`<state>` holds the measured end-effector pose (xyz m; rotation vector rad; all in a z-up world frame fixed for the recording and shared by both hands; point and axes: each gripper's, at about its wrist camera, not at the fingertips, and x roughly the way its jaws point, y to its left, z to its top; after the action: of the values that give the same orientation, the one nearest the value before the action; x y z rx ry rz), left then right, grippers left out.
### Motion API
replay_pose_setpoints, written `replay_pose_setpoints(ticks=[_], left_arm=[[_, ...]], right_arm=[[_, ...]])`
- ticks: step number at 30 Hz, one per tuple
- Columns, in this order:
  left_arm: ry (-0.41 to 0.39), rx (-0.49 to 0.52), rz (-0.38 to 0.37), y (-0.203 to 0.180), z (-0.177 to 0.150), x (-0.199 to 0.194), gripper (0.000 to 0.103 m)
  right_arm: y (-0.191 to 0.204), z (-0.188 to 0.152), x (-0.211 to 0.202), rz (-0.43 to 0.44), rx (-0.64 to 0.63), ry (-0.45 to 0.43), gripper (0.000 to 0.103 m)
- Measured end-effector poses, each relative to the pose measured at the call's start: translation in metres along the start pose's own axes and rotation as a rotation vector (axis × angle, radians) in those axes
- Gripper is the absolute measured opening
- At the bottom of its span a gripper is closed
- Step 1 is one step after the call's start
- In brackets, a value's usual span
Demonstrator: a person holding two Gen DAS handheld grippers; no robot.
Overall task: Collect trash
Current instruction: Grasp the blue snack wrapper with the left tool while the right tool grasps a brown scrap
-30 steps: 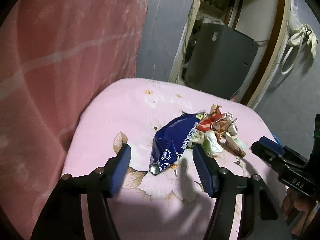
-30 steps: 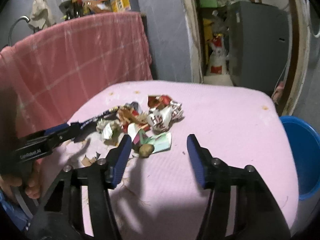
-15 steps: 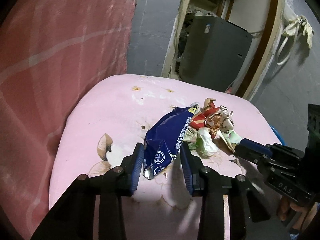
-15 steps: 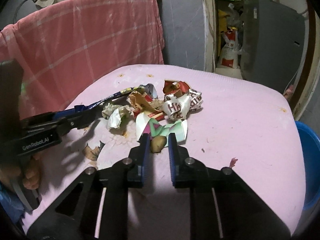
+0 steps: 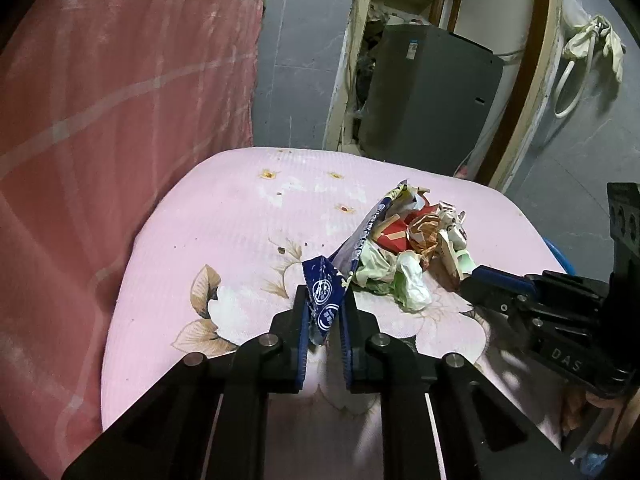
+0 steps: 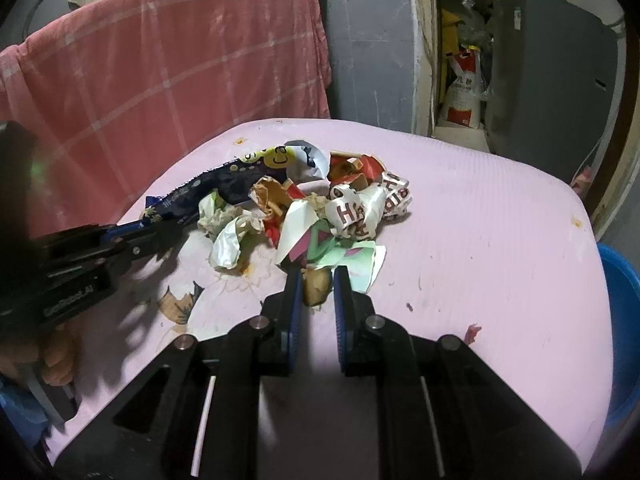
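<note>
1. Jaws of the left gripper (image 5: pixel 325 312) have just been closing and now pinch the near end of the blue snack wrapper (image 5: pixel 326 296); the rest of the wrapper runs up toward one o'clock into the trash pile (image 5: pixel 412 248).
2. Jaws of the right gripper (image 6: pixel 313 292) are clamped on a small brown lump (image 6: pixel 317 286) at the pile's near edge, just below a green and pink paper scrap (image 6: pixel 340 254).
3. Crumpled papers and wrappers lie heaped on the pink cushion (image 6: pixel 480 220), at about eleven o'clock from the right gripper.
4. A blue tub (image 6: pixel 622 320) sits at three o'clock, beside the cushion's edge.
5. A red checked cloth (image 6: pixel 160 60) hangs behind, at ten o'clock.
</note>
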<state>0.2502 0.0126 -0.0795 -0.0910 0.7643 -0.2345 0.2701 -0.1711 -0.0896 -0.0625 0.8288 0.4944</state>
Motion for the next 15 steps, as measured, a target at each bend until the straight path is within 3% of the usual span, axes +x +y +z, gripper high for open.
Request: replay_pose_setpoints(ticks=[15], left_arm=[[-0.018, -0.007, 0.002, 0.0, -0.004, -0.009, 0.004]], right_arm=[[0.004, -0.007, -0.005, 0.003, -0.004, -0.007, 0.011]])
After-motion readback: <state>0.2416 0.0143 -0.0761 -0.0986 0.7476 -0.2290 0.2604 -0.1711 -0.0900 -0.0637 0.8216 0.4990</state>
